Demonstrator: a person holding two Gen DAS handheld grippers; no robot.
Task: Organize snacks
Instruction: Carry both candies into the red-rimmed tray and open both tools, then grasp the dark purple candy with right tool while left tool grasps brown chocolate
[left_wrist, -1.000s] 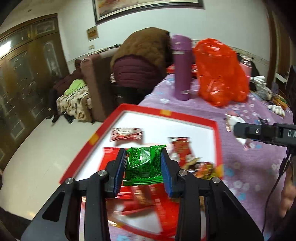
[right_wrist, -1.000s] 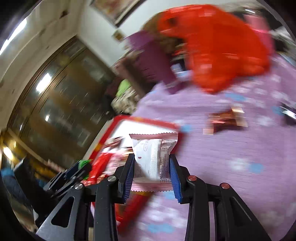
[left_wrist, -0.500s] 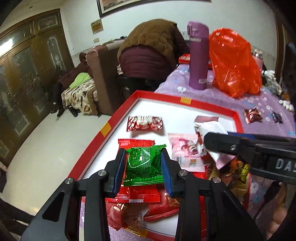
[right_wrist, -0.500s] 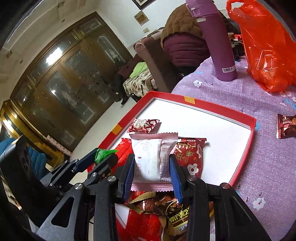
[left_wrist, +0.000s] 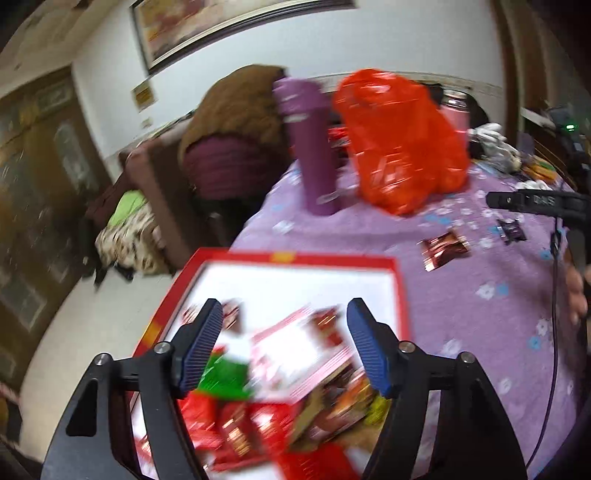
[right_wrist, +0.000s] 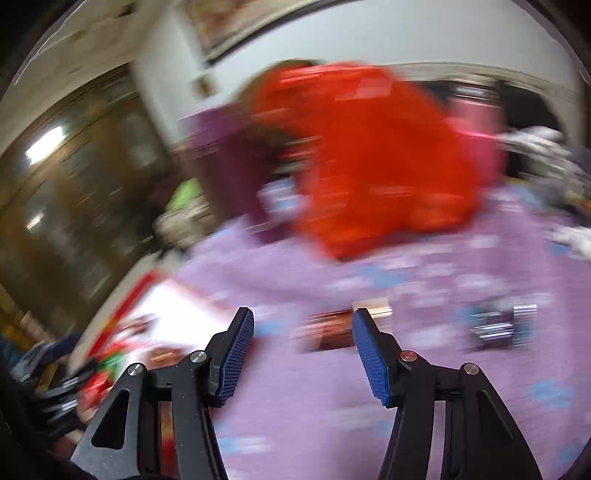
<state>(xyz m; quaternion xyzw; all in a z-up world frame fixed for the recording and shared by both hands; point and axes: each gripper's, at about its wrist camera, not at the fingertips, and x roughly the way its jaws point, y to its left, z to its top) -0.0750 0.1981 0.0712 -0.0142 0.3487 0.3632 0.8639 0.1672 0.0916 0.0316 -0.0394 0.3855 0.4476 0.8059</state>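
Note:
My left gripper (left_wrist: 284, 310) is open and empty above the red-rimmed white tray (left_wrist: 295, 256). The green packet (left_wrist: 223, 380) and the pink-white packet (left_wrist: 295, 354) lie in the tray among several red snack packets. My right gripper (right_wrist: 303, 317) is open and empty over the purple tablecloth (right_wrist: 314, 406), right of the tray (right_wrist: 122, 321). A brown foil snack (right_wrist: 332, 332) lies just beyond its fingers; it also shows in the left wrist view (left_wrist: 443, 247). A dark wrapped snack (right_wrist: 498, 326) lies further right. Both views are motion-blurred.
A purple flask (left_wrist: 314, 147) and an orange plastic bag (left_wrist: 402, 140) stand at the table's far side. A chair with a brown coat (left_wrist: 229, 122) is behind. The right gripper's body (left_wrist: 535, 201) shows at the right edge. Floor lies to the left of the table.
Both grippers opened: the green packet and the pink-white packet dropped into the tray. The right gripper swung right, out over the tablecloth. The left gripper pulled back slightly.

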